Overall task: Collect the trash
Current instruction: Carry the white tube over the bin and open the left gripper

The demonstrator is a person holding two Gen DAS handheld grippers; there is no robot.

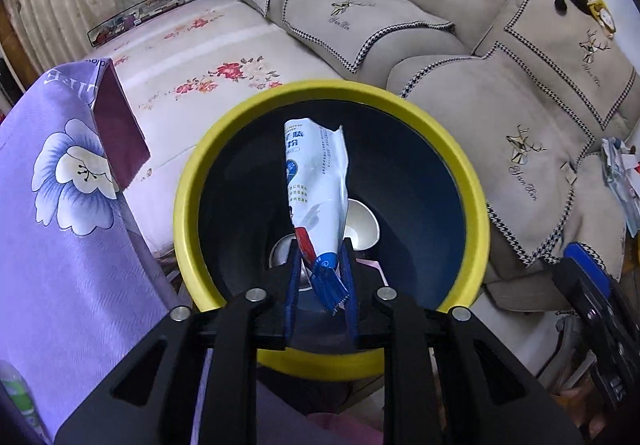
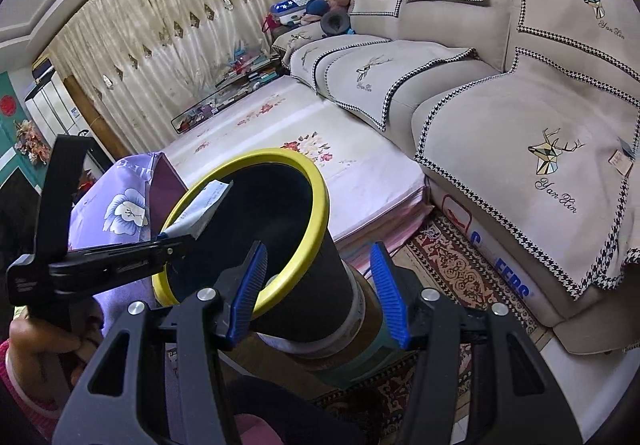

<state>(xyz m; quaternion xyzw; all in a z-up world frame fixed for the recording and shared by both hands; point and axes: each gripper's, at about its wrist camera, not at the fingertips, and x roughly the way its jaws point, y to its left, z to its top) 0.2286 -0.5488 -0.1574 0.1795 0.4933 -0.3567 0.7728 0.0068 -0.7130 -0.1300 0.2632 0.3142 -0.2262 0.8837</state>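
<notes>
Landmark: yellow-rimmed dark bin (image 1: pixel 332 365), tipped so its mouth is facing the cameras, standing beside the floral mattress (image 1: pixel 208 57).
Left tool (image 1: pixel 322 269): hanging over the bin mouth and pointing steeply down into it; blue pads standing narrowly apart and pinching the lower end of a white-and-blue snack wrapper (image 1: pixel 316 181).
Wrapper position: rising from the pads across the dark interior, its top edge reaching toward the far rim; in the right wrist view the wrapper (image 2: pixel 200 205) is sitting at the near-left rim of the bin (image 2: pixel 316 201), not yet dropped.
Bin contents: a white paper cup (image 1: pixel 362 223) is lying at the bottom, behind the wrapper.
Right tool (image 2: pixel 320 285): jaws standing about half open around the bin's outer wall near the rim, one pad inside the rim line and one outside; whether they are pressing on it I cannot tell.
Task stage, judged: wrapper arriving for release into the bin.
Risk one: the light, stiff wrapper may be catching on the rim or sliding back out of the tilted mouth if released too shallow.
Risk two: the wrapper may be clinging to a pad after opening.
Risk three: a nudge from either tool may be rolling the tipped bin toward the purple floral bag (image 1: pixel 68 205) beside it.
</notes>
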